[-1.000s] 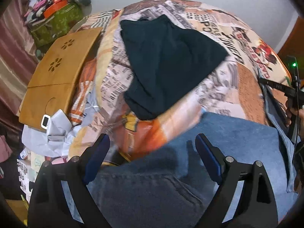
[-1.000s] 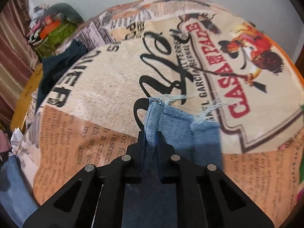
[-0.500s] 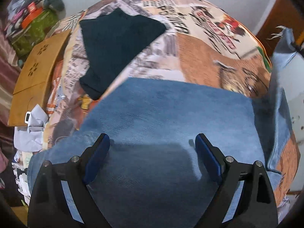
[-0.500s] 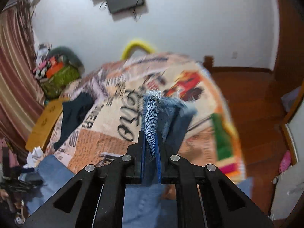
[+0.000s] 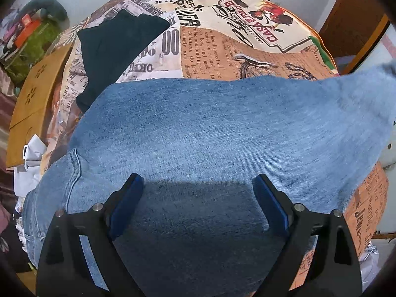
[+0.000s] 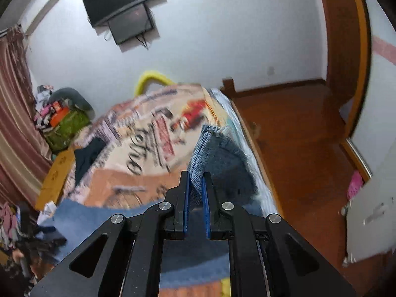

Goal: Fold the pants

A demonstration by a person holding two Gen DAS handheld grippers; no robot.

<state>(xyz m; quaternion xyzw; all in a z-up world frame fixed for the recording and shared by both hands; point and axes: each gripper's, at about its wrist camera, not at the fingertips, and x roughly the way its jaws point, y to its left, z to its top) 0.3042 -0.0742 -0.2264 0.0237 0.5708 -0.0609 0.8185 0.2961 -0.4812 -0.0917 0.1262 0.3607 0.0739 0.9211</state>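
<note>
The pants (image 5: 210,128), blue denim, lie spread across the printed bedspread (image 5: 235,32) on the bed, one leg lifted toward the right. Left hand-held gripper (image 5: 198,190): jaws wide apart above the denim, holding nothing. Right hand-held gripper (image 6: 196,188): pinched on the frayed hem (image 6: 210,130), raised higher than half a second ago. Dark garment (image 5: 111,49) lies beside the pants.

My left gripper (image 5: 198,185) and right gripper (image 6: 195,183) are black plastic with blue pads (image 5: 123,205) and silver screws (image 6: 227,206).
</note>
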